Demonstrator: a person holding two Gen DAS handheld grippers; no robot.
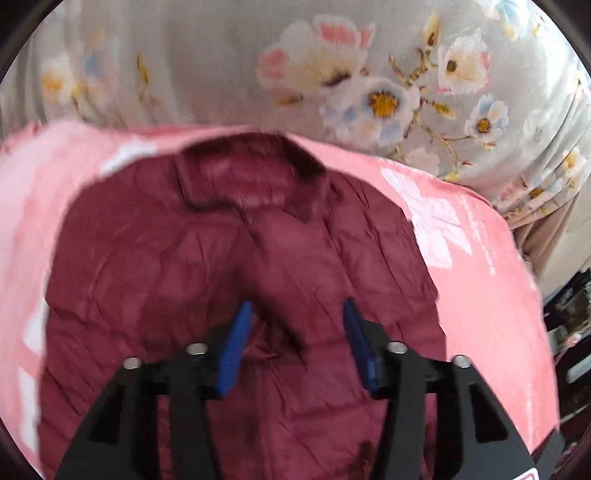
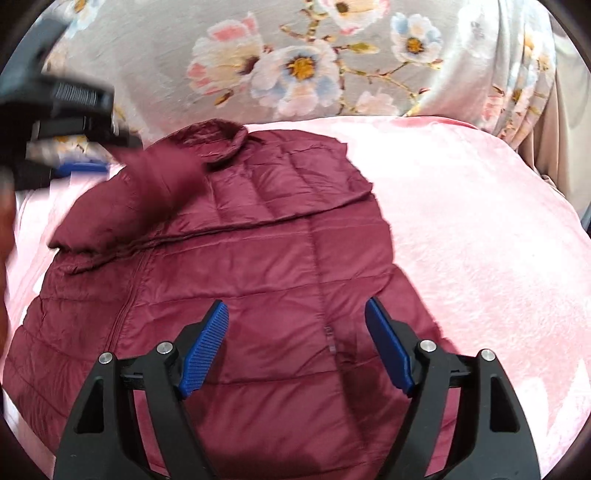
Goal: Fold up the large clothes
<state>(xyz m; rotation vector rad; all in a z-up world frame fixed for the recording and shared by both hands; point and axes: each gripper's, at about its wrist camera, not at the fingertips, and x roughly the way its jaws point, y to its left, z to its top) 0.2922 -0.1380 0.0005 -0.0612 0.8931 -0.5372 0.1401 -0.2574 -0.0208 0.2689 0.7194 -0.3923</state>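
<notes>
Pink blanket (image 2: pixel 461 229) on bed, floral sheet (image 2: pixel 184 33) behind. Maroon puffer jacket (image 2: pixel 258 266) lies mid-blanket, collar toward far edge, one sleeve across chest. Left claw (image 1: pixel 297 325) & right claw (image 2: pixel 295 325) both wide open, holding nothing. Next, prob.: grip seam edges, fold w/ both sides level.

No readable text for you here

You won't find a word, brand or number you can read. At the far left of your right tool's view, a striped, barcode-like label (image 2: pixel 75 94) sits on the other black tool (image 2: pixel 59 122), too blurred to make out; nothing on the jacket (image 2: pixel 258 280) reads either.
</notes>
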